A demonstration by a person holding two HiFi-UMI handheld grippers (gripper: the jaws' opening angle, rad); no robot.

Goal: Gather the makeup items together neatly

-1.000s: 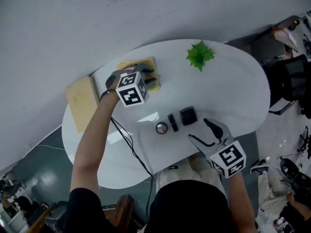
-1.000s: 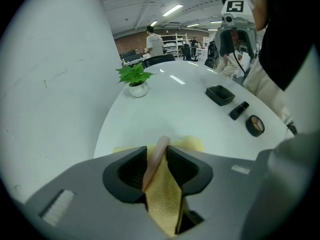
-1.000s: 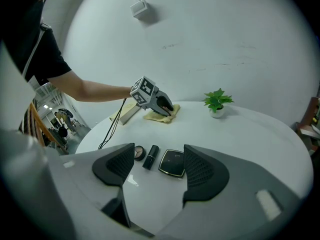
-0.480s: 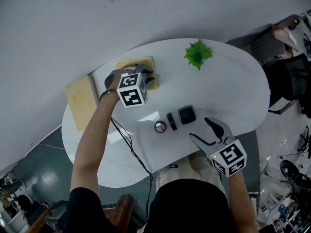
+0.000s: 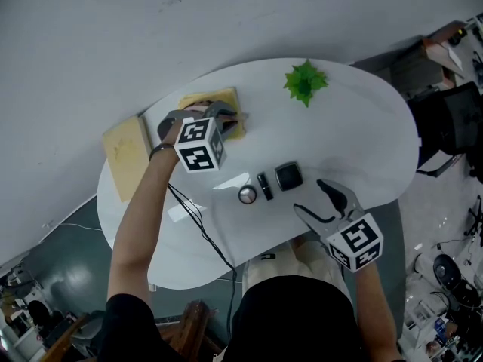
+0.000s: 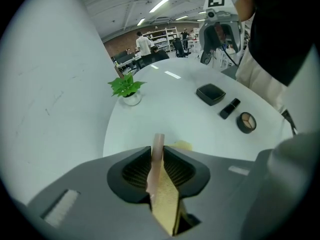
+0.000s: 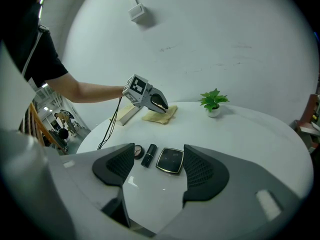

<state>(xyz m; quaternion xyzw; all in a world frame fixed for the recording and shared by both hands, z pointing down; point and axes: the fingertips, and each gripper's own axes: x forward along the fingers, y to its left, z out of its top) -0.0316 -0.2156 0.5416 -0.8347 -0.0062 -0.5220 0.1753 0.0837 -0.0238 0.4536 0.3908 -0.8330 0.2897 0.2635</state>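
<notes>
Over the yellow cloth (image 5: 216, 100) at the table's back left, my left gripper (image 5: 230, 121) points steeply down. Its jaws have just been closing and now press on a slim pale-pink tube (image 6: 158, 143), with a fold of the yellow cloth (image 6: 166, 204) under it. A round compact (image 5: 247, 195), a black lipstick (image 5: 264, 185) and a square black compact (image 5: 289, 176) lie in a row near the front edge. My right gripper (image 5: 309, 200) hovers open just in front of them, holding nothing; the square black compact (image 7: 170, 161) shows between its jaws.
A small green plant (image 5: 305, 83) in a white pot stands at the back of the white oval table (image 5: 355, 134). A tan board (image 5: 127, 157) lies at the left edge. A black cable (image 5: 198, 225) runs off the front.
The left gripper has rolled a little and shifted slightly left over the yellow cloth. The right gripper and the three items in the row have stayed put.
</notes>
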